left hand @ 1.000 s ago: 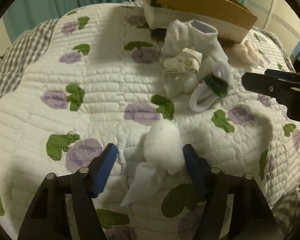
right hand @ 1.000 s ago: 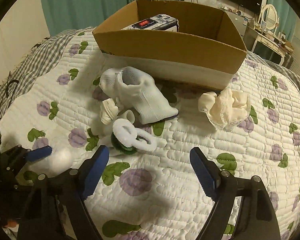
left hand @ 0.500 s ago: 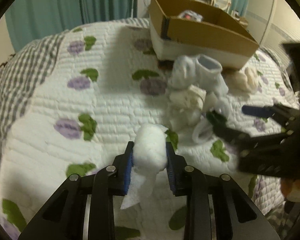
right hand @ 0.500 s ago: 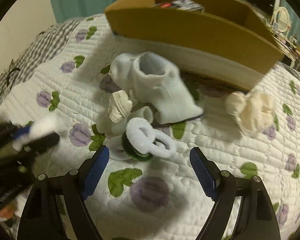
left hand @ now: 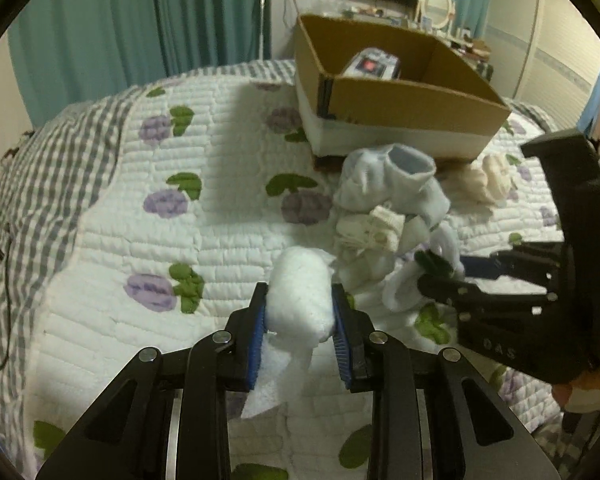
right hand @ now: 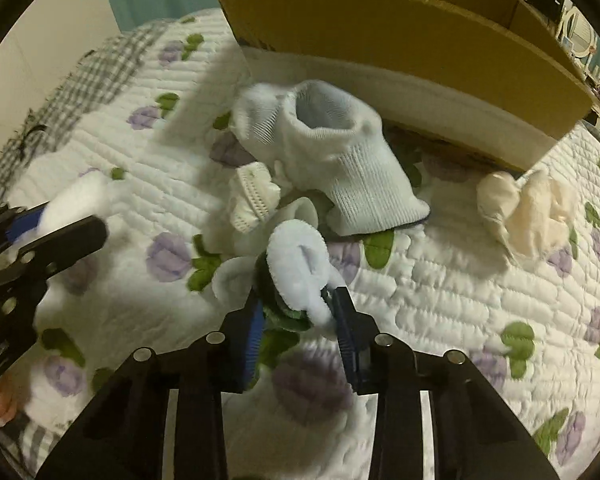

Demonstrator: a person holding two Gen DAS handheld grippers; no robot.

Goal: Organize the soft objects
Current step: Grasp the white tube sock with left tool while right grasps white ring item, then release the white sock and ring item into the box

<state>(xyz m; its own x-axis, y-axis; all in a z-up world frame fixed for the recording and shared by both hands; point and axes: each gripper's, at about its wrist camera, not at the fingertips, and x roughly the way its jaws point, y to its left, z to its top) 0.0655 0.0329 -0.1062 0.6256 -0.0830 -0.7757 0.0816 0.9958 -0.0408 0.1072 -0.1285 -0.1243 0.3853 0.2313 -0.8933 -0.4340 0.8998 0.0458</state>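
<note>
The rolled white sock (left hand: pixel 300 294) sits pinched between the blue pads of the left gripper (left hand: pixel 300 316), lifted a little above the quilt (left hand: pixel 112 248). Its long axis runs along the fingers, the rounded end pointing away toward the cardboard box (left hand: pixel 404 98), a loose flap of fabric hanging down at the near end. Over to the right, the right gripper (right hand: pixel 298 312) has its jaws clamped on a fuzzy white and dark green sock (right hand: pixel 296 270), which bulges up out of the pads and points toward the pile. Just beyond it lie a small cream ribbed sock (right hand: pixel 254 196) and a larger pale blue sock (right hand: pixel 340 160), its open cuff facing up and its body stretching toward the right. A crumpled cream cloth (right hand: pixel 528 208) rests apart, near the box's right corner. The box stands at the far side of the bed, with a packet (left hand: pixel 374 65) inside.
</note>
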